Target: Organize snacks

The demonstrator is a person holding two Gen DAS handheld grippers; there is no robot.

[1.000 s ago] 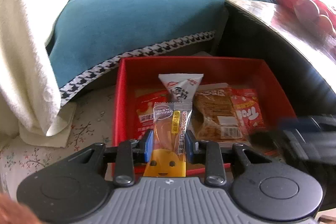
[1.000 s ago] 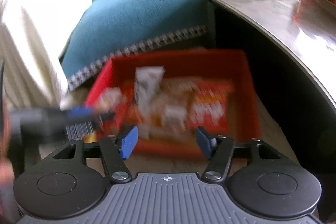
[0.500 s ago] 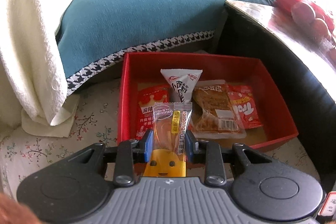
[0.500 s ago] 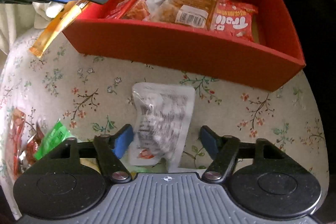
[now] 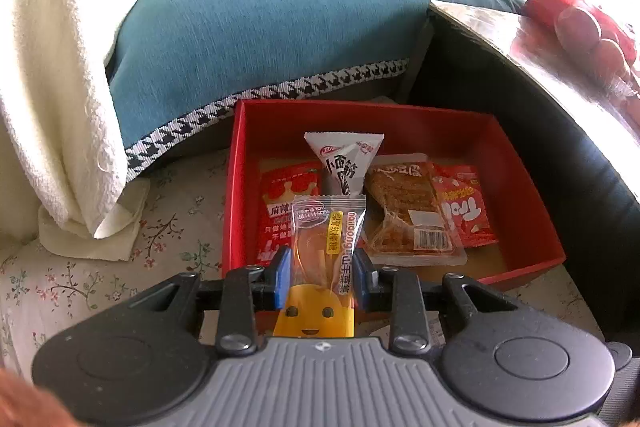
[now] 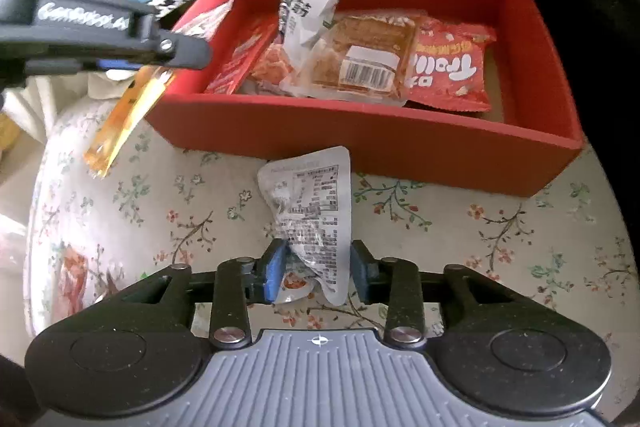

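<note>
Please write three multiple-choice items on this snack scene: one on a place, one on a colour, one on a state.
1. Where is the silver packet?
A. In the box
B. On the flowered cloth in front of the box
C. On the table

2. What colour is the box?
A. Red
B. Blue
C. White

3. What is the left hand-held gripper doing?
A. Open, empty
B. Clamping an orange packet
C. Pressing on the box

Answers: B, it lies outside the near wall; A, its walls are red; B, both pads press the packet.

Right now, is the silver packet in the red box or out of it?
Out. The silver packet lies on the floral cloth before the red box, between the right gripper's fingers.
</note>
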